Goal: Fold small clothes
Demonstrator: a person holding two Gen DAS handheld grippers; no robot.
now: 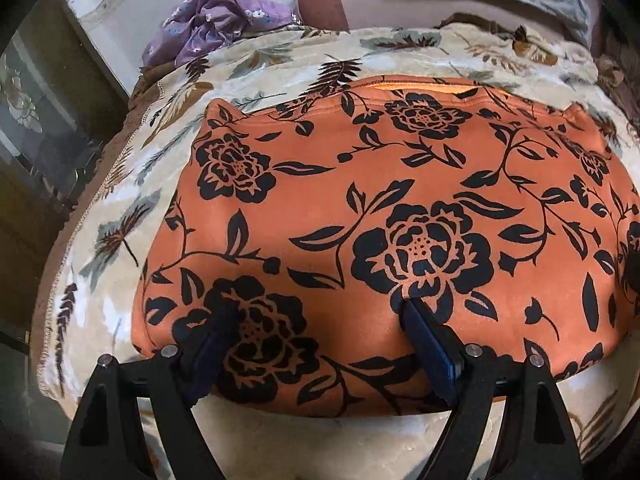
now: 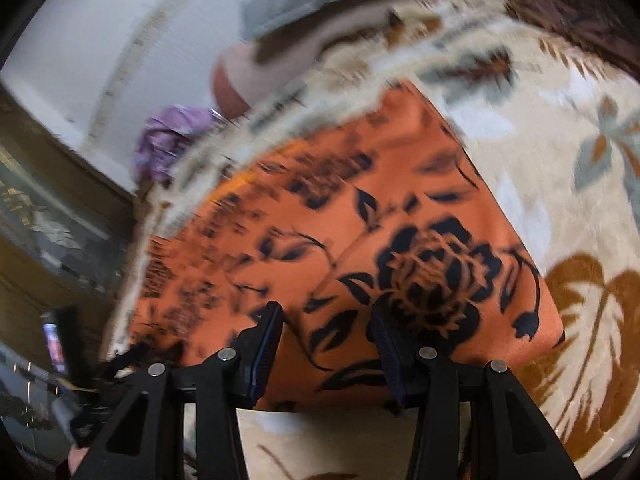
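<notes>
Because both grippers sit right at the near edge of the orange flowered cloth (image 1: 360,208), a bad grab is the thing to worry about. The cloth lies flat on a cream leafy blanket (image 1: 132,208) on the bed. The left gripper (image 1: 320,320) has its jaws wide apart, with the tips over the cloth near its edge, and it holds nothing. The right gripper (image 2: 326,328) has its jaws partly apart over the cloth's near right corner, and nothing is pinched there either. The cloth looks soft and thin, so the jaws could pick up only the top layer, or catch the fuzzy blanket as well. Then the fold would come out crooked or drag the blanket along. A purple bundle (image 1: 216,20) sits well away at the far side and should not get in the way. The right view is very blurry, so the far edge of the cloth is hard to make out there. Whether any tip touches the cloth I cannot tell.
</notes>
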